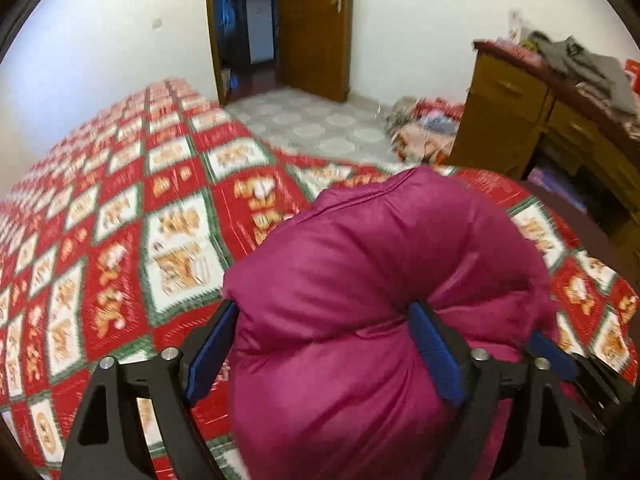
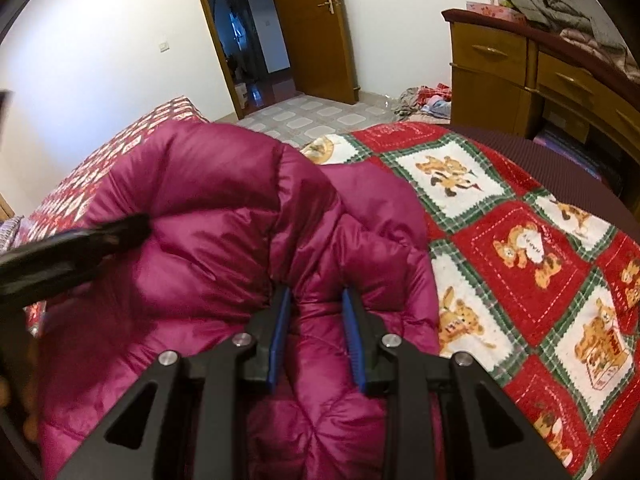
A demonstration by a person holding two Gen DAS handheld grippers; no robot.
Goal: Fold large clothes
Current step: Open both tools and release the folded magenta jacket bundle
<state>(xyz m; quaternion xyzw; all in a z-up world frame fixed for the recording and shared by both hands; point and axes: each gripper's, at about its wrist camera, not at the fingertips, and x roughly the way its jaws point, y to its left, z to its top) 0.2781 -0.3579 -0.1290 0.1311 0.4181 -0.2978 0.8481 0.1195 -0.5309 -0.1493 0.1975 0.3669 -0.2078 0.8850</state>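
While the magenta puffer jacket [image 2: 224, 216] lies bunched on the bed [image 2: 520, 248], over the red-and-green bear quilt, the right gripper [image 2: 317, 336] is clamped on a narrow pinch of its padded fabric, jaws drawn close with the cloth puckered between the blue pads. Left gripper [image 1: 324, 344] stands wide apart; a fat bulge of jacket sits between the jaws, the right pad touching it, the left pad apparently just clear, so no firm hold judged there. Left wrist view is motion-blurred. Handling estimate: light, very soft, springy fill that puffs back after pressing; shiny shell looks slippery, so a shallow pinch may slide off. Better hold: a stitched seam, hem or channel line between puffs, where the layers are thin and the pads can bite. Folds likely to spring open unless pressed flat. Dresser [image 2: 500, 64] with other clothes stands well apart from the bed.
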